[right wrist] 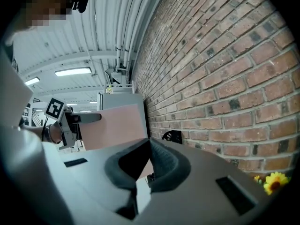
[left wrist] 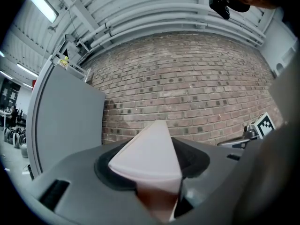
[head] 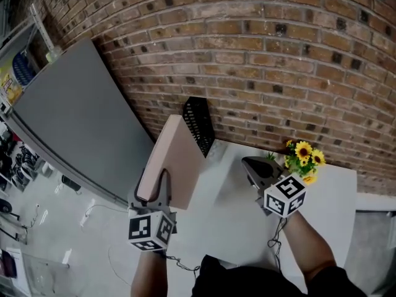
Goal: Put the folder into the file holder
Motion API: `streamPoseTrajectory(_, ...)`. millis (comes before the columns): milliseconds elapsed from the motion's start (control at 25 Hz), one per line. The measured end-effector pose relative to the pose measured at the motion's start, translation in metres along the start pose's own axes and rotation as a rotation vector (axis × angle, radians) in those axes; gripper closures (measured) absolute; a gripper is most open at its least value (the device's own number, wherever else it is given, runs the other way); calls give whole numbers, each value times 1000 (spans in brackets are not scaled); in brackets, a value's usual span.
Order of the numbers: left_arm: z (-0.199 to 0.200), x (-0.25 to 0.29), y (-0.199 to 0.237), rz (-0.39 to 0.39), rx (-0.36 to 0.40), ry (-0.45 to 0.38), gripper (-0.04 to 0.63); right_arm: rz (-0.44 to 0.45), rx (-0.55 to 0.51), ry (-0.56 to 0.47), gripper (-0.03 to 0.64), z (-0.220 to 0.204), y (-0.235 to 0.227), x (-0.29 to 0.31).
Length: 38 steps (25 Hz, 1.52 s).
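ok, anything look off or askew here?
Nothing stands out. The pink folder is clamped in the left hand-held gripper, tilted over the table, not yet in the black file holder by the brick wall. The right hand-held gripper is shut and empty. Nothing spilled or damaged.

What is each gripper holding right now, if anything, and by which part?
The left gripper clamps the pink folder by its near edge. The right gripper holds nothing; its jaws are together.

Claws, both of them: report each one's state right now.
Left claw: closed on the pink folder.
Right claw: closed, with nothing held in it.
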<state>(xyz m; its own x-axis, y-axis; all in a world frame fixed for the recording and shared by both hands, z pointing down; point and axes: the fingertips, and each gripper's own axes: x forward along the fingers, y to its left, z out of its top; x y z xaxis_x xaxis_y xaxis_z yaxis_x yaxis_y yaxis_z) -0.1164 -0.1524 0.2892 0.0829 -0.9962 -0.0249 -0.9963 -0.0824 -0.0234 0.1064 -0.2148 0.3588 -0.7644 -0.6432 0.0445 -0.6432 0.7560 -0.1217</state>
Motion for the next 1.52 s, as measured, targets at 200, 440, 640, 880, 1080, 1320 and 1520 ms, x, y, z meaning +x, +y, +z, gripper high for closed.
streamPoseTrajectory(200,1,29,25,-24,-10,1,377,-39,11,1,614,1,-2,25)
streamPoseTrajectory(440,3,70,53,-64,-20,-7,379,-100,16,0,614,1,-7,51)
streamPoseTrajectory(640,4,104,70,-95,-24,-11,380,-151,19,4,614,1,-11,68)
streamPoseTrajectory(880,2,138,84,-141,-52,-22,383,-207,19,12,614,-1,-10,85)
streamPoseTrajectory(1080,0,162,90,-174,-71,-26,388,-252,19,18,614,-4,-11,94)
streamPoseTrajectory(1320,-3,188,93,-188,-90,-34,414,-293,18,21,614,-5,-12,98)
streamPoseTrajectory(1520,-13,206,93,-199,-92,-17,417,-308,15,27,614,-5,-12,102)
